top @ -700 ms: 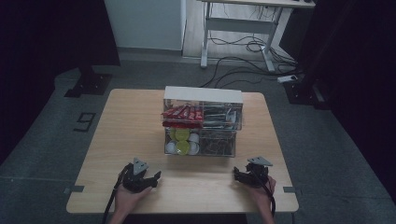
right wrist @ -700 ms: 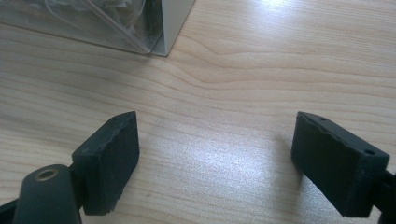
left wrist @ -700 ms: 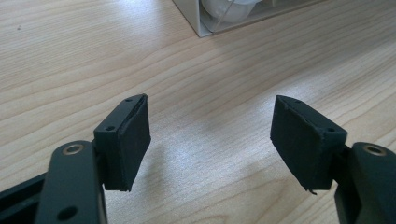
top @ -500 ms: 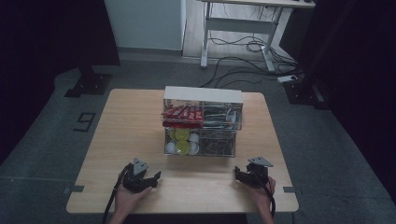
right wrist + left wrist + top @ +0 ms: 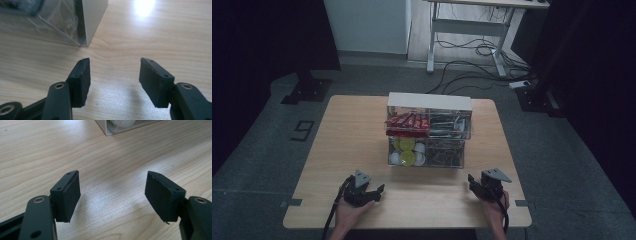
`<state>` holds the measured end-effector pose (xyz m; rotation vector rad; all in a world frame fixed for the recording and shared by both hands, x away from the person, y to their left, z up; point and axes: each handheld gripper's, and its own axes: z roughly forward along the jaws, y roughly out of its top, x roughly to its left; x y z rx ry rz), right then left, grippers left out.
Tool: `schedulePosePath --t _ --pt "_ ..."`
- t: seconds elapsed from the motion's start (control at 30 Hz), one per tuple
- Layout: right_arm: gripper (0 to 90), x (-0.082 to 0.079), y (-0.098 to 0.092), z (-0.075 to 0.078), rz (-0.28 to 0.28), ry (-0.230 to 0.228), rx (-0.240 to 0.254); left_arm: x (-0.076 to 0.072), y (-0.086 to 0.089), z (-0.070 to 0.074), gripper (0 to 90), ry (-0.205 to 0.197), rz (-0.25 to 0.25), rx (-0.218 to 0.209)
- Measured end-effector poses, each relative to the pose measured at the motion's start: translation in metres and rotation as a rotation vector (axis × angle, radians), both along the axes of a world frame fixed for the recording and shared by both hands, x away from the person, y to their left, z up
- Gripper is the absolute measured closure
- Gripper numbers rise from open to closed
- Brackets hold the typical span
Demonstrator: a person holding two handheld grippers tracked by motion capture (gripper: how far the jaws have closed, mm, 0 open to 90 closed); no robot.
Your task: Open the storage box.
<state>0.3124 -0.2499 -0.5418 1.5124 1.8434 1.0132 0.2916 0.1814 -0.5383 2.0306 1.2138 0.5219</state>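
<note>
Clear boxy organiser (image 5: 429, 131), woodgrain table (image 5: 347, 140)

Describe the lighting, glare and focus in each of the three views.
High view: dim overall, with dark surroundings and the table moderately lit; the clear organizer looks soft in detail. Left gripper view: bright, even light, with faint shadows under the open left gripper. Right gripper view: a glare spot on the wood; the organizer's corner is blurred, the right gripper sharp.
</note>
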Motion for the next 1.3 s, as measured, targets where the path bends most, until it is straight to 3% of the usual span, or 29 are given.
schedulePosePath --t 0.33,0.67,1.03,1.23,1.3 --pt "48.9 -0.01 -0.007 0.016 0.003 -0.081 0.073 0.001 0.002 -0.001 28.8 -0.002 0.012 0.0" --pt "67.0 -0.016 -0.009 0.028 0.086 -0.088 0.114 0.002 0.005 -0.001 28.8 0.008 0.014 -0.011" --pt "87.9 -0.027 0.006 0.044 0.157 -0.141 0.096 0.002 0.003 -0.004 28.6 0.015 0.011 -0.008" --pt "89.5 -0.03 0.014 0.05 0.184 -0.148 0.082 0.002 0.002 -0.007 28.6 0.019 0.019 -0.007" --pt "89.5 -0.031 0.017 0.053 0.204 -0.144 0.109 0.002 0.002 -0.007 28.6 0.021 0.017 -0.006"
